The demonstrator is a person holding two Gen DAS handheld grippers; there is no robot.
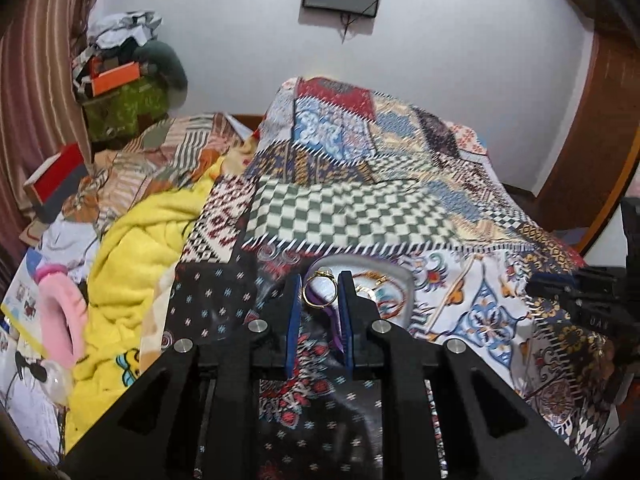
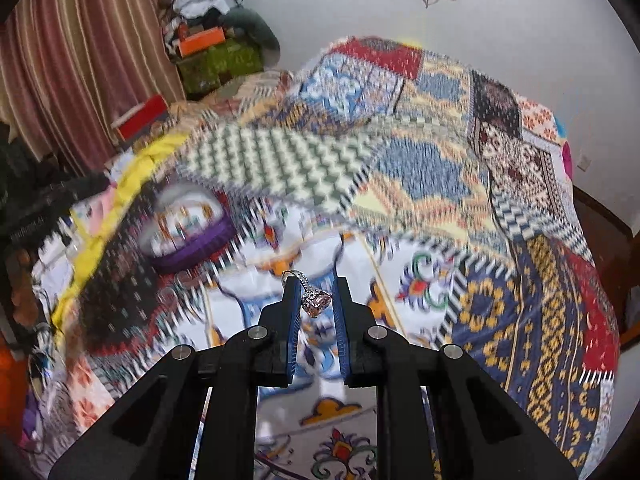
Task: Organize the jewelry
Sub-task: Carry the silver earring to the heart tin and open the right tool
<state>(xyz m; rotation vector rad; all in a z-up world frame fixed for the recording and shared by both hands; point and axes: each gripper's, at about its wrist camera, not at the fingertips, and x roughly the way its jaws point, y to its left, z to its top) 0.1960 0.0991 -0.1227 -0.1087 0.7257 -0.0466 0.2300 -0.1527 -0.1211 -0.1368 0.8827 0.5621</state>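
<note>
In the left wrist view, my left gripper [image 1: 320, 290] is shut on a gold ring [image 1: 319, 289] with a clear stone, held just above a purple jewelry box [image 1: 394, 280] with a clear domed lid. More gold pieces show through the lid. In the right wrist view, my right gripper [image 2: 316, 296] is shut on a silver ring [image 2: 314, 300] with a pink stone, held above the patchwork bedspread [image 2: 440, 184]. The purple box [image 2: 188, 236] lies to its left, blurred by motion. The right gripper [image 1: 580, 300] also shows at the right edge of the left wrist view.
The patterned bedspread [image 1: 360, 184] covers the bed. A yellow blanket [image 1: 132, 264], a pink cushion [image 1: 64, 308] and a red box [image 1: 56, 176] lie on the left. Boxes [image 1: 120, 96] are piled against a striped curtain [image 1: 36, 72]. A wooden door [image 1: 592, 128] stands at right.
</note>
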